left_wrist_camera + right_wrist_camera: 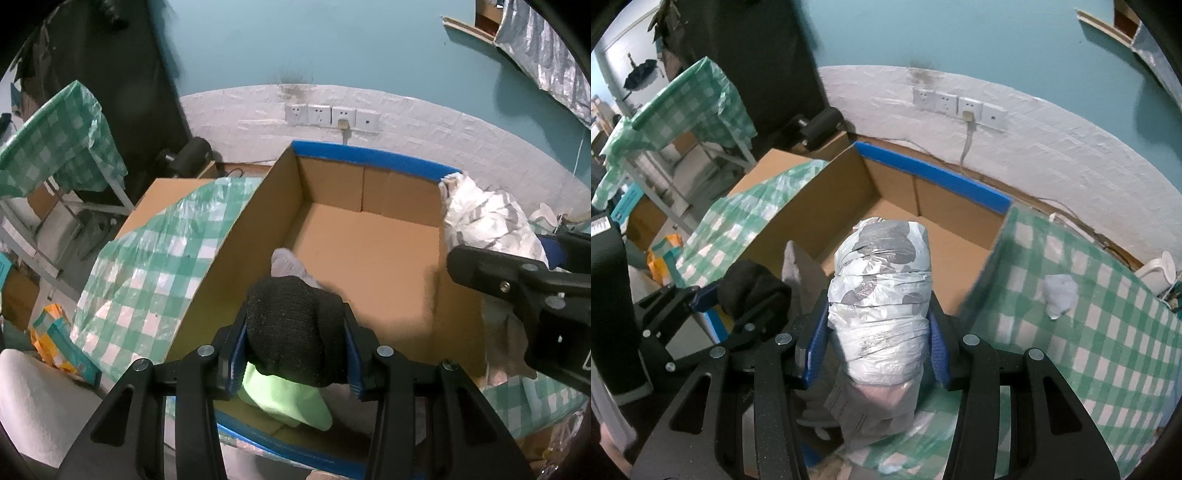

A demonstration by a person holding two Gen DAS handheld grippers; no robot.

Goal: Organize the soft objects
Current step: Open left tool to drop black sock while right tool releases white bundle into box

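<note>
Left tool [295, 354]: clamped on black knit item [295, 328], over cardboard box [369, 251] near edge. Right tool [875, 347]: clamped on plastic-wrapped bundle [882, 295], above box. Advice: lower inside walls before unclamping; place apart.

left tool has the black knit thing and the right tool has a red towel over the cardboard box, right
Not quite. The left tool does hold the black knit thing over the cardboard box, but the right wrist view shows the right tool gripping a plastic-wrapped white and grey bundle, not a red towel.
</note>
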